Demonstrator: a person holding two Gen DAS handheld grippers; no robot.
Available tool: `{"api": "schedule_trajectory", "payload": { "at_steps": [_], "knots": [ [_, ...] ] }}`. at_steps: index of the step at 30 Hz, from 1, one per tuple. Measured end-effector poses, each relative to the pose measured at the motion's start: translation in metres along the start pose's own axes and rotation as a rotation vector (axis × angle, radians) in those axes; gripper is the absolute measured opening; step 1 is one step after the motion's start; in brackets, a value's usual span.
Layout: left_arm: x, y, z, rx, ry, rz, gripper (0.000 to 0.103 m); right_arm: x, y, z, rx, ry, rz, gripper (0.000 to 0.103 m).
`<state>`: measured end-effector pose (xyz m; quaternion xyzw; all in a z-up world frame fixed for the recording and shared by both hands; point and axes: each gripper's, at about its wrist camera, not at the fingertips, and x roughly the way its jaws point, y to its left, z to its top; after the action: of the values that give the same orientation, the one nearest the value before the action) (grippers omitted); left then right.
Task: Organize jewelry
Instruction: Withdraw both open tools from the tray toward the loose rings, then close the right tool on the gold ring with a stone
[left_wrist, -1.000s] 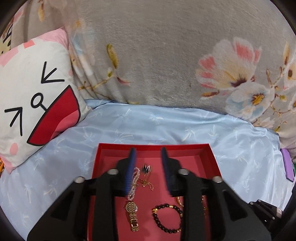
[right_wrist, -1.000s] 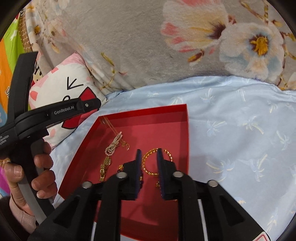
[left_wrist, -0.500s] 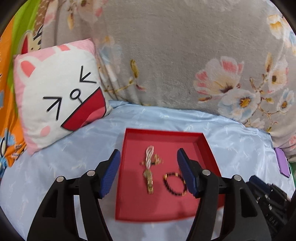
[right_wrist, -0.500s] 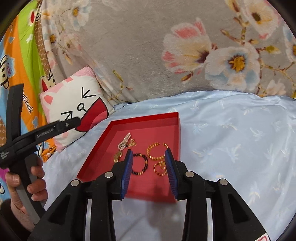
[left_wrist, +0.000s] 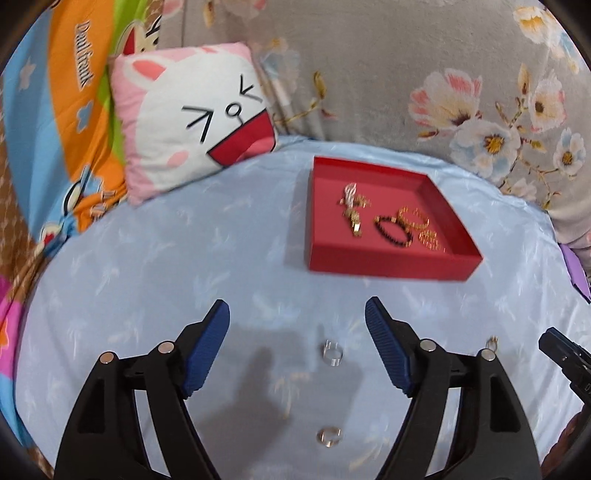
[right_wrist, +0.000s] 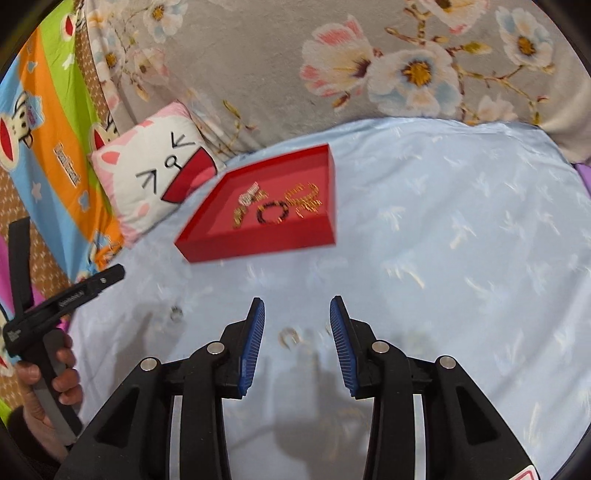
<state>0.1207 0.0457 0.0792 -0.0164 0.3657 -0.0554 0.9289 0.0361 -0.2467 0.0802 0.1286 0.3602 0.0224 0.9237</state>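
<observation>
Jewelry sits in two groups on the pale blue satin bedspread (left_wrist: 147, 266) (smooth, faint white leaf print). Group one lies inside a shallow square red tray (left_wrist: 388, 264) near the bedspread's far edge: one black bead bracelet (left_wrist: 391, 229), a gold watch (left_wrist: 354, 221) with a pearl strand tangled at its top, and gold chain pieces (left_wrist: 421, 225) toward the tray's right wall; blur prevents counting the chains.

Group two lies loose on the bedspread near its front edge. Left wrist view: two silver rings, one upright ring (left_wrist: 332, 353) and a nearer ring (left_wrist: 328, 435), plus one small gold item (left_wrist: 493, 341) half hidden behind the right finger. Right wrist view: one ring (right_wrist: 176, 314) and a smeared curved piece (right_wrist: 290, 336); shape unclear.

Left gripper (left_wrist: 297, 347): ribbed blue pads, jaws have just been opening and stand wide, nothing clamped; the upright ring lies between them, untouched. Right gripper (right_wrist: 297, 343): jaws moderately apart after opening a little, holding nothing.

One cat-face cushion (left_wrist: 192, 114) leans at the far left corner against a plush grey floral blanket (left_wrist: 369, 74). A hand (right_wrist: 55, 376) grips the other tool's handle, cut off at the frame edge.
</observation>
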Motion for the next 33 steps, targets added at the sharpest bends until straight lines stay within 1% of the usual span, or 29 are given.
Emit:
{"api": "schedule_trajectory", "payload": {
  "at_steps": [2, 4, 7, 9, 13, 18, 22, 26, 28, 30, 31, 33],
  "knots": [
    [0.0, 0.001, -0.019, -0.002, 0.022, 0.026, 0.073, -0.002, -0.003, -0.014, -0.007, 0.016, -0.035, 0.037],
    [0.002, 0.0, -0.035, 0.003, 0.043, 0.046, 0.073, 0.0, -0.008, -0.026, -0.001, 0.042, -0.051, 0.037],
    [0.007, -0.003, -0.052, 0.001, 0.077, 0.045, 0.073, 0.007, -0.013, -0.034, -0.004, 0.064, -0.082, 0.037],
    [0.008, -0.004, -0.058, -0.002, 0.088, 0.043, 0.073, 0.013, -0.014, -0.034, -0.005, 0.073, -0.087, 0.037],
    [0.011, -0.009, -0.061, 0.008, 0.088, 0.051, 0.073, 0.036, -0.015, -0.027, -0.012, 0.087, -0.109, 0.037],
    [0.015, -0.013, -0.06, 0.007, 0.095, 0.042, 0.073, 0.065, -0.017, -0.015, 0.013, 0.111, -0.094, 0.037],
    [0.02, -0.012, -0.059, 0.001, 0.103, 0.043, 0.073, 0.078, -0.015, -0.011, 0.001, 0.121, -0.12, 0.037],
    [0.023, -0.009, -0.058, -0.006, 0.103, 0.042, 0.073, 0.083, -0.013, -0.009, -0.004, 0.126, -0.126, 0.037],
    [0.024, -0.008, -0.057, -0.008, 0.102, 0.042, 0.073, 0.085, -0.011, -0.009, -0.019, 0.124, -0.14, 0.033],
    [0.025, -0.006, -0.057, -0.015, 0.103, 0.035, 0.073, 0.085, -0.008, -0.01, -0.033, 0.122, -0.151, 0.025],
    [0.027, -0.006, -0.056, -0.017, 0.106, 0.033, 0.073, 0.086, -0.007, -0.01, -0.036, 0.123, -0.154, 0.019],
    [0.029, -0.006, -0.055, -0.02, 0.106, 0.032, 0.073, 0.086, -0.009, -0.01, -0.027, 0.121, -0.145, 0.019]
  ]
}}
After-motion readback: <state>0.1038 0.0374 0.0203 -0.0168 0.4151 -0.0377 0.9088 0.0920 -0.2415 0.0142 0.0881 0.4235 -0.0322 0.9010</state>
